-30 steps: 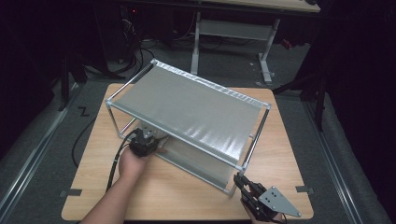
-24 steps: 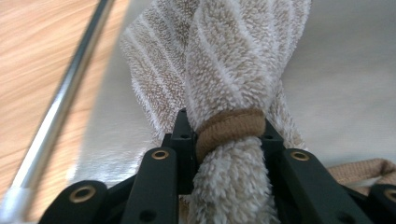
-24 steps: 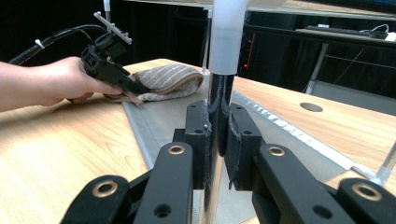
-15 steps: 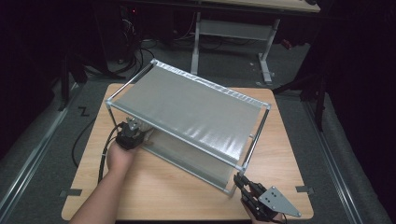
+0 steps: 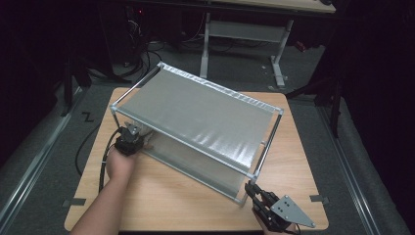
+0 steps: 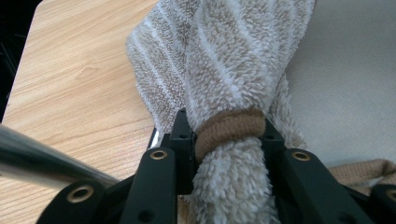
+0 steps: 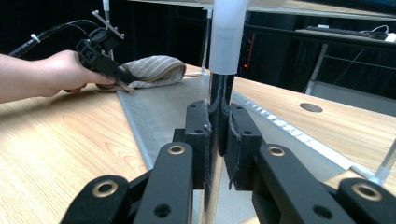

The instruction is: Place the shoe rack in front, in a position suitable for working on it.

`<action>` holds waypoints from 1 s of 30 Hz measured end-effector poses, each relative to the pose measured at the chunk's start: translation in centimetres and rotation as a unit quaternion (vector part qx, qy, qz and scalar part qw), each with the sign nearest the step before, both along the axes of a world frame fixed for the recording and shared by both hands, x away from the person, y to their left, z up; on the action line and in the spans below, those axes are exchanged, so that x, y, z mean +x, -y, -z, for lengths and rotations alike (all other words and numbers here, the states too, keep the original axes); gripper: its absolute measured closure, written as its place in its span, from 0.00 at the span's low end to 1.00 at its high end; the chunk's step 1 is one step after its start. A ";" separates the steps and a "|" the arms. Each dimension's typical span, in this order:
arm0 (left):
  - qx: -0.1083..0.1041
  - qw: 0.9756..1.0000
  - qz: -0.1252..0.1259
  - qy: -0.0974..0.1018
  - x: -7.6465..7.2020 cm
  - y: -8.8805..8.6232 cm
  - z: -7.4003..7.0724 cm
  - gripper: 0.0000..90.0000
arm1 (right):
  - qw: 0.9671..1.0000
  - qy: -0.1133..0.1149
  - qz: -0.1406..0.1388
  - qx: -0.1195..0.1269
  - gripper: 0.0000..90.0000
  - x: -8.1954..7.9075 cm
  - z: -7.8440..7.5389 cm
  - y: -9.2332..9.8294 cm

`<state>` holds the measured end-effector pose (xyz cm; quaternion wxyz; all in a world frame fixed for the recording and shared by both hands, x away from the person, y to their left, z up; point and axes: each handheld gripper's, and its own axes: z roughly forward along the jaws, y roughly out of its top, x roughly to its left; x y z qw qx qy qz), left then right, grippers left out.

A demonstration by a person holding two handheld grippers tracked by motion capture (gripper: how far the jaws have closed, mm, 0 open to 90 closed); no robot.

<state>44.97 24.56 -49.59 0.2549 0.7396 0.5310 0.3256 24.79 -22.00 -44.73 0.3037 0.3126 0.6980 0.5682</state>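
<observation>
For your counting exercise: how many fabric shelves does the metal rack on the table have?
2: the upper shelf spans the top of the rack; the lower shelf sits near the table, carrying the towel. None seems hidden.

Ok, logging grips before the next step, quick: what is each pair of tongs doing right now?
Left tongs: closed on the striped towel.
Right tongs: closed on the rack's corner post.

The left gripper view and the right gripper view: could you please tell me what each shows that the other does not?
The left gripper view alone shows the left claw shut on the striped towel at its brown hem. The right gripper view alone shows the right claw clamped on the rack's metal post, and the person's hand. Both share the towel, the rack's grey lower shelf and the wooden table.
</observation>
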 end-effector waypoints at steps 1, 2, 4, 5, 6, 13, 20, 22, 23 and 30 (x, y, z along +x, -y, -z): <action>-0.003 1.000 0.000 -0.002 0.0 0.0 0.0 0.75 | 1.000 0.000 0.000 0.001 0.90 0.0 0.0 0.0; -0.004 1.000 0.001 -0.002 0.0 0.0 0.0 0.76 | 1.000 0.000 0.000 0.001 0.90 0.0 0.0 0.0; -0.010 1.000 -0.003 0.001 0.0 0.1 0.0 0.76 | 1.000 0.000 0.001 0.000 0.90 0.0 0.0 0.0; -0.009 1.000 0.005 -0.007 -0.1 0.1 0.0 0.76 | 1.000 0.000 0.001 -0.001 0.90 0.0 0.0 0.0; -0.010 1.000 0.007 -0.010 -0.1 0.2 -0.1 0.76 | 1.000 0.001 0.001 0.001 0.90 0.0 0.0 0.0; -0.032 0.999 0.018 -0.016 -0.3 0.5 -0.1 0.76 | 1.000 -0.002 0.005 0.005 0.90 0.1 0.0 0.2; -0.055 0.998 0.038 -0.008 -0.9 2.2 0.1 0.76 | 1.000 -0.003 0.006 0.008 0.90 0.1 0.1 0.3; -0.060 0.997 0.047 -0.008 -1.2 3.1 0.2 0.76 | 1.000 -0.003 0.006 0.008 0.90 0.1 0.1 0.3; -0.064 0.996 0.056 -0.010 -1.3 3.5 0.2 0.76 | 1.000 -0.003 0.006 0.008 0.90 0.1 0.1 0.2; -0.054 0.994 0.097 -0.013 -2.5 7.1 0.2 0.76 | 1.000 -0.004 0.006 0.009 0.90 0.1 0.1 0.3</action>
